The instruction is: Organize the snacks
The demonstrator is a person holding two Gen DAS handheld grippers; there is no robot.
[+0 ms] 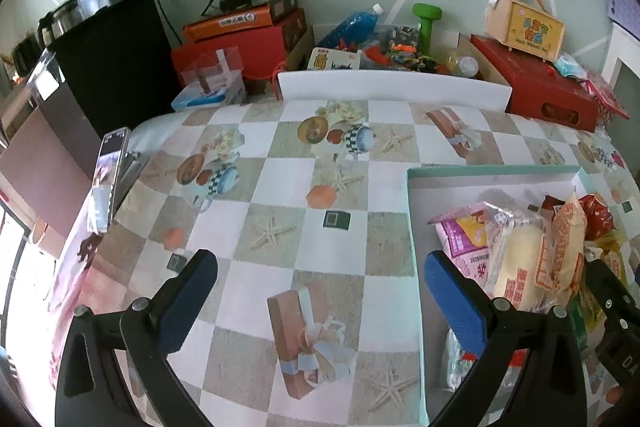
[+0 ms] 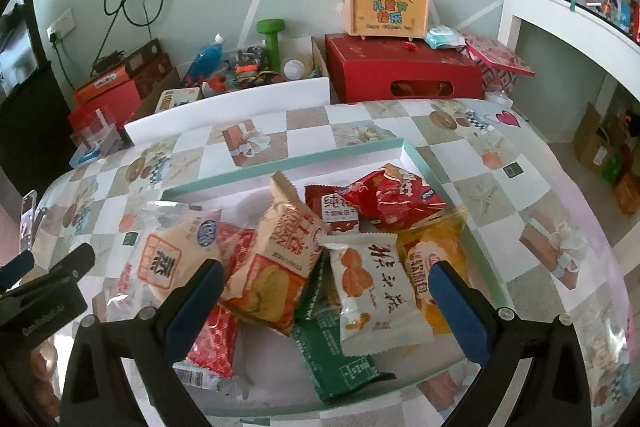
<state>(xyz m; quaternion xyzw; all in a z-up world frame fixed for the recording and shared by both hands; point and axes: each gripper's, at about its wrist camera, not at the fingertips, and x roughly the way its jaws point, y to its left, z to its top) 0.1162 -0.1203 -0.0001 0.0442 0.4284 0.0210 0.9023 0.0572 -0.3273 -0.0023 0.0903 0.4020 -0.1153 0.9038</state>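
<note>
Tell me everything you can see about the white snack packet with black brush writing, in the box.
The white snack packet is a sealed pillow bag, glossy like plastic film, with crimped ends, black brush characters and an orange picture of food. It lies tilted on top of the pile inside the mint-edged box, over a green packet and against an orange-yellow packet. It sits between the open fingers of the right hand-held gripper, which do not touch it.

The bench (image 1: 280,195) is covered by a checked cloth printed with cups, starfish and gift boxes. A shallow box with a mint-green rim (image 2: 280,165) is set on it, with snack packets piled inside. Left of that box, at the bench's edge, a phone (image 1: 108,179) is propped upright. Behind the box, a white board (image 1: 392,89) is seen along the bench's far edge.
</note>
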